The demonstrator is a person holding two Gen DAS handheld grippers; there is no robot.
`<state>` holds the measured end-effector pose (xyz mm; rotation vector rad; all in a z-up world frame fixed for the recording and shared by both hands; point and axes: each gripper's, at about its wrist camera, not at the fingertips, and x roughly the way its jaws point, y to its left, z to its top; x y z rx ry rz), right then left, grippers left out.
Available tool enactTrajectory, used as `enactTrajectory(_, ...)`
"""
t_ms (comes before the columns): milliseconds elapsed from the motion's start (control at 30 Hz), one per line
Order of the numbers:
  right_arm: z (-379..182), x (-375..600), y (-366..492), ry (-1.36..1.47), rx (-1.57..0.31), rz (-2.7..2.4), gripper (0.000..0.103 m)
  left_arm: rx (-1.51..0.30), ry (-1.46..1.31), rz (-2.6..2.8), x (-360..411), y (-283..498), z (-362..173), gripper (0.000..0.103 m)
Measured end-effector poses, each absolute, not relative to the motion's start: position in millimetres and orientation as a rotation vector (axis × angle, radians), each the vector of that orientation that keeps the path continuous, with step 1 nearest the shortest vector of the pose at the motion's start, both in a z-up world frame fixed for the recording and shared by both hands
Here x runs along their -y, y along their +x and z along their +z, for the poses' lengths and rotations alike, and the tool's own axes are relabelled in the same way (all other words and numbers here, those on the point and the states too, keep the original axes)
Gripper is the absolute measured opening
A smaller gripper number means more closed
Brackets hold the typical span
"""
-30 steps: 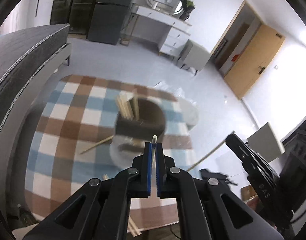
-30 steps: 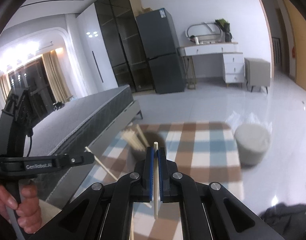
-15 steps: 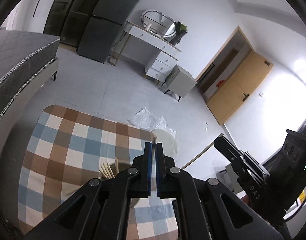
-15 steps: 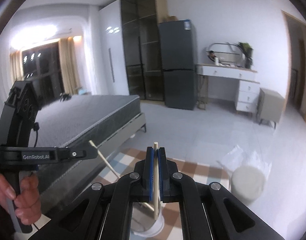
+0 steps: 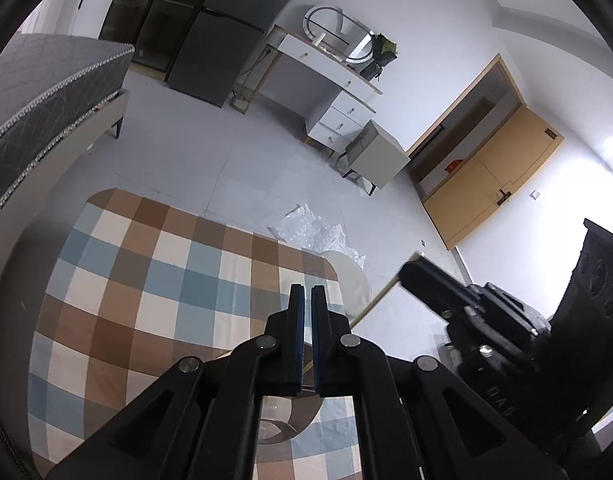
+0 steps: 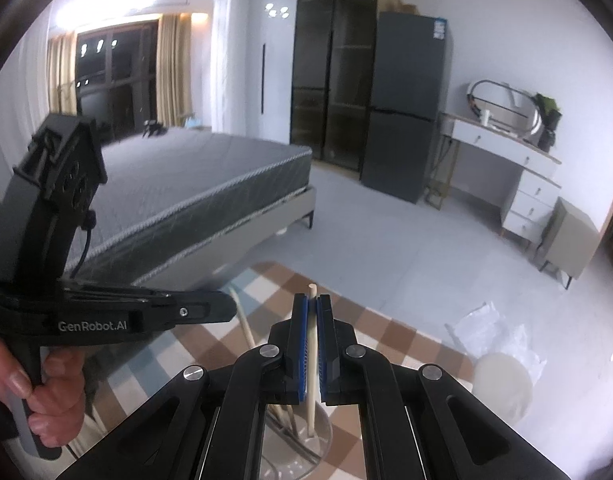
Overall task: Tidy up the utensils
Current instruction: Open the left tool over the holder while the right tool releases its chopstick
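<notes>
My right gripper [image 6: 312, 304] is shut on a pale wooden chopstick [image 6: 312, 360] that stands upright between the pads, its lower end in a clear round holder [image 6: 294, 440] with other sticks. My left gripper [image 5: 305, 296] has its jaws nearly together with a narrow gap; no stick shows between the pads in the left wrist view. In the right wrist view the left gripper [image 6: 226, 308] has a chopstick [image 6: 246, 328] slanting down from its tip. The right gripper [image 5: 422, 276] and its stick [image 5: 382, 300] show at the right of the left wrist view. The holder's rim [image 5: 294, 424] lies below the left fingers.
A brown, blue and cream checked rug [image 5: 146, 288] covers the floor. A round white stool [image 6: 502, 384] and crumpled plastic wrap [image 6: 490, 328] lie to the right. A grey bed [image 6: 194, 188] stands at the left, a dressing table [image 6: 514, 152] and fridge [image 6: 406, 104] behind.
Both grippers have risen and tilted up, so the holder dropped to the bottom of both views. The stick tip seen between the left pads earlier is no longer visible there.
</notes>
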<state>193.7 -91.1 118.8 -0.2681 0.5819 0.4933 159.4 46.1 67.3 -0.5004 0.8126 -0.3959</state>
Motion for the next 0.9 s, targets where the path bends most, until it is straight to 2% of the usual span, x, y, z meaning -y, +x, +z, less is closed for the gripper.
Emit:
enactTrajectory(433, 74.8, 96.8, 213.1, -0.243, -0.711, 0.483, 0.004, -0.883, -0.508, -0.407, -48.2, 163.9, 46.7, 0.000)
enactTrajectory(533, 64.9, 103.7, 217.8, -0.207, -0.751, 0.478, 0.007, -0.917, -0.508, -0.380, -50.6, 163.7, 42.8, 0.000)
enactTrajectory(600, 61.7, 109.2, 217.8, -0.192, -0.767, 0.461, 0.014, -0.945, -0.493, -0.354, -52.4, 163.7, 40.8, 0.001)
enactTrajectory(633, 61.4, 111.0, 216.3, -0.182, -0.769, 0.458, 0.018, -0.954, -0.486, -0.345, -53.6, 161.5, 41.4, 0.005)
enactTrajectory(733, 64.2, 117.6, 209.8, -0.145, -0.766, 0.445, 0.019, -0.940, -0.464, -0.319, -56.4, 153.7, 43.4, 0.024)
enactTrajectory(767, 65.9, 121.5, 206.9, -0.129, -0.766, 0.435, 0.023, -0.934, -0.463, -0.314, -57.8, 149.5, 45.7, 0.028)
enactTrajectory(900, 73.6, 131.9, 198.0, -0.078, -0.758, 0.417, 0.031, -0.906, -0.428, -0.273, -60.3, 135.8, 54.4, 0.035)
